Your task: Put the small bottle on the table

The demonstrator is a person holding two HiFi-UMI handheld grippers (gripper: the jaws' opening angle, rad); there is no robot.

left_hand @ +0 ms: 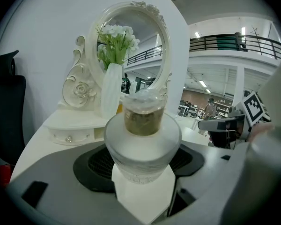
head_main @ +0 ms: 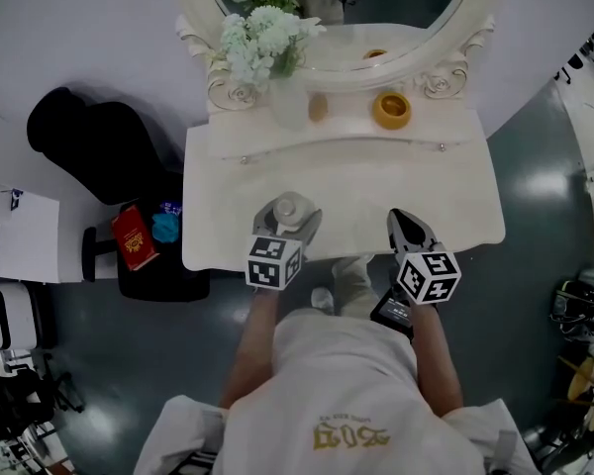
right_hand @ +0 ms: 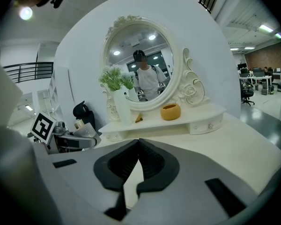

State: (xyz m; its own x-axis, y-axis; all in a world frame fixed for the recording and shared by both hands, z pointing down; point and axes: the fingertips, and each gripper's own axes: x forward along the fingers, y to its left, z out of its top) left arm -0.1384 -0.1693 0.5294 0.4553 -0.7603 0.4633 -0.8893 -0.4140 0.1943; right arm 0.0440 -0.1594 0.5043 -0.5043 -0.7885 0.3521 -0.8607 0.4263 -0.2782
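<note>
A small frosted glass bottle (left_hand: 143, 142) with a clear cap stands upright between the jaws of my left gripper (left_hand: 141, 165), which is shut on it. In the head view the bottle (head_main: 289, 210) is over the front left part of the cream dressing table (head_main: 356, 181), held by the left gripper (head_main: 285, 228). Whether its base touches the tabletop I cannot tell. My right gripper (head_main: 408, 232) hovers over the table's front right, shut with nothing in it; its pads meet in the right gripper view (right_hand: 138, 165). From there the bottle (right_hand: 86, 130) shows at the left.
At the table's back stand an oval mirror (head_main: 337, 8), a white vase of pale flowers (head_main: 277, 67) and an orange bowl (head_main: 391, 109) on a raised shelf. A black chair (head_main: 99, 146) and a black bin holding a red box (head_main: 136, 237) stand to the table's left.
</note>
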